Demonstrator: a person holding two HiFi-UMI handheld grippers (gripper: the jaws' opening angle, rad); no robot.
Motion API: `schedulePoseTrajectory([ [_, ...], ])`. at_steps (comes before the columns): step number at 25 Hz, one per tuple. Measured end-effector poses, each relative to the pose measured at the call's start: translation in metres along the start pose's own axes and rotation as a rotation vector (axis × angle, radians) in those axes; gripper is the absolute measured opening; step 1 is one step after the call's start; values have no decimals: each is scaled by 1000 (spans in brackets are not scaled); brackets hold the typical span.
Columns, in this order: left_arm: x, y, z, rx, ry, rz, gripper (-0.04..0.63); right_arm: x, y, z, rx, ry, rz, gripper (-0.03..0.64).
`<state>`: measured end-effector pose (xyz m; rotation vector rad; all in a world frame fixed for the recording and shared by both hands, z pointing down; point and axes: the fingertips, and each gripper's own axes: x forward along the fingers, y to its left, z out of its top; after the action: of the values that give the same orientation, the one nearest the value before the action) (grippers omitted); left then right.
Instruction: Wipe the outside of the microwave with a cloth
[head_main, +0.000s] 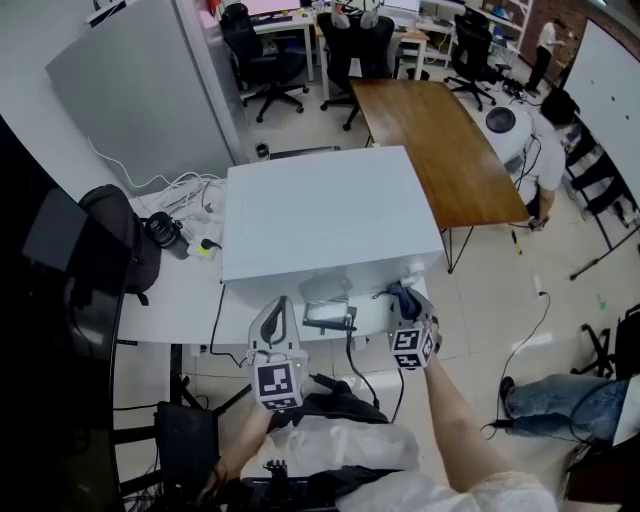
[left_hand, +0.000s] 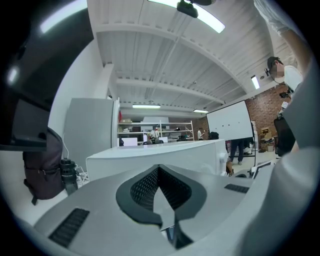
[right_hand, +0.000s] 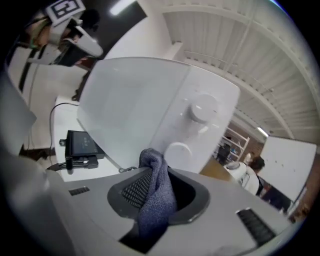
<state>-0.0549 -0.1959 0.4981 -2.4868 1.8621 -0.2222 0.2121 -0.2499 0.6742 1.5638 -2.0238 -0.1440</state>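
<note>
The white microwave (head_main: 325, 210) stands on a white table (head_main: 170, 300), its front facing me. My right gripper (head_main: 408, 308) is at the front right corner, shut on a blue-grey cloth (head_main: 402, 297). In the right gripper view the cloth (right_hand: 157, 195) hangs out between the pads of the gripper (right_hand: 155, 170), close below the microwave's door (right_hand: 125, 105) and its two round knobs (right_hand: 202, 111). My left gripper (head_main: 275, 328) hovers before the front left part, holding nothing. In its own view the left gripper (left_hand: 159, 172) has its pads meeting, and the microwave (left_hand: 150, 157) lies level ahead.
A flat black device (right_hand: 80, 145) with a cable lies on the table before the door. A black backpack (head_main: 110, 240), a dark bottle (left_hand: 68, 175) and tangled cables (head_main: 190, 195) sit left of the microwave. A brown table (head_main: 440, 140) and a seated person (head_main: 545, 160) are to the right.
</note>
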Motion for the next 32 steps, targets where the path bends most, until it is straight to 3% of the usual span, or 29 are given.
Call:
schedulePoseTrajectory([
  [2,0,1,0,3,0,7,-8,-5,-8,-8,58,21,-17,107],
  [5,-2,7,-1,-6,-2,27,-8,-25,8,20,45,-62,52,107],
  [14,-12,21,3,-44,-25,65,-8,-85,-17,236,190,-307,119,107],
  [19,-18,29,13,-64,-48,86,-8,-34,-50,294,246,-221,127,107],
  [23,-23,32,19,-60,-61,81,-8,26,-50,288,288,-90,134,109],
  [27,-25,34,20,-54,-65,85,-8,56,-42,275,237,47,133,117],
  [32,-25,35,17,-59,-57,95,-8,60,-40,273,221,76,151,147],
])
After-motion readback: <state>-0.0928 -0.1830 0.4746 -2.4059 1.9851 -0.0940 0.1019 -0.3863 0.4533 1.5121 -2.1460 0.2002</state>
